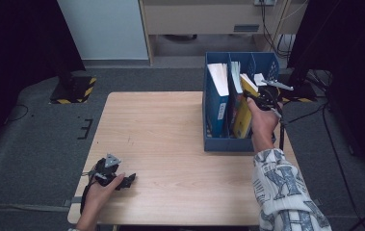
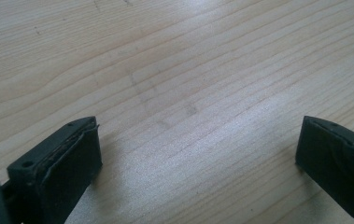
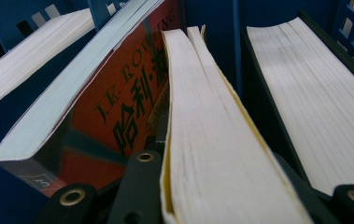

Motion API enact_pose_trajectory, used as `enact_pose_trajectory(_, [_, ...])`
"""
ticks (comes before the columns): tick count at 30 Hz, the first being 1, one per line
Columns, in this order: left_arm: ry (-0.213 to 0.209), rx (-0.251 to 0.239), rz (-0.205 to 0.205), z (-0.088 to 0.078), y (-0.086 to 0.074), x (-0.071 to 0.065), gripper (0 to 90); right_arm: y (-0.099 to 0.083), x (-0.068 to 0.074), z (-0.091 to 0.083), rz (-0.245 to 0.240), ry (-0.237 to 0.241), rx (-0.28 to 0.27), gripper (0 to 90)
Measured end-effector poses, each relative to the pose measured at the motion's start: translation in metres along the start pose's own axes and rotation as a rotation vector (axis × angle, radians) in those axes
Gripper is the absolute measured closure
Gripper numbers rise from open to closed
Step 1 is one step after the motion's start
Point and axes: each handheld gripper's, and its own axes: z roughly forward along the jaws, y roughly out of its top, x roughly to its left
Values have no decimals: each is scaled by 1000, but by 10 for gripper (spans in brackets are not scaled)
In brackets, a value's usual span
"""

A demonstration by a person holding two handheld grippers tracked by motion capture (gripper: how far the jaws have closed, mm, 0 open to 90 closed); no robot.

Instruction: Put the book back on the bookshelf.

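At the far right of a pale wooden table (image 1: pixel 170 144), the right gripper (image 1: pixel 266 98) pinches a thick yellow-covered paperback book (image 1: pixel 244 113) that stands inside a blue plastic file rack (image 1: pixel 228 143). The right gripper view looks straight down the book's cream page edges (image 3: pixel 216 154), with one black jaw pressed to each side of the block, so the jaws are clamped on the book rather than closed on each other. The person's right hand (image 1: pixel 263 122), in a white sleeve with dark lettering (image 1: pixel 286 192), reaches in from the near edge of the rack.

The yellow book leans in the rack's right-hand part, close beside a red paperback with black lettering on its cover (image 3: pixel 118 102), which tilts to its left in the right gripper view. A tall blue-spined volume (image 1: pixel 217 103) stands in the rack's left compartment, and another book's white page block (image 3: pixel 315 93) lies to the right of the gripped one.

Well apart, near the table's front left corner, the left gripper (image 1: pixel 117 179) rests low over the bare wood in the person's left hand (image 1: pixel 100 192). Its jaws stand spread wide, with nothing between them but tabletop (image 2: pixel 188 93).
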Motion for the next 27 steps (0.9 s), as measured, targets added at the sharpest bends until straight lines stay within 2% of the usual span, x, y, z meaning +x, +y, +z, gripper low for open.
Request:
enact_pose_trajectory(18, [-1, -2, -1, 0, 0, 0, 0, -3, 1, 1, -16, -8, 36, 737])
enact_pose_trajectory(27, [0, -2, -2, 0, 0, 0, 0, -4, -1, -2, -7, 0, 46, 735])
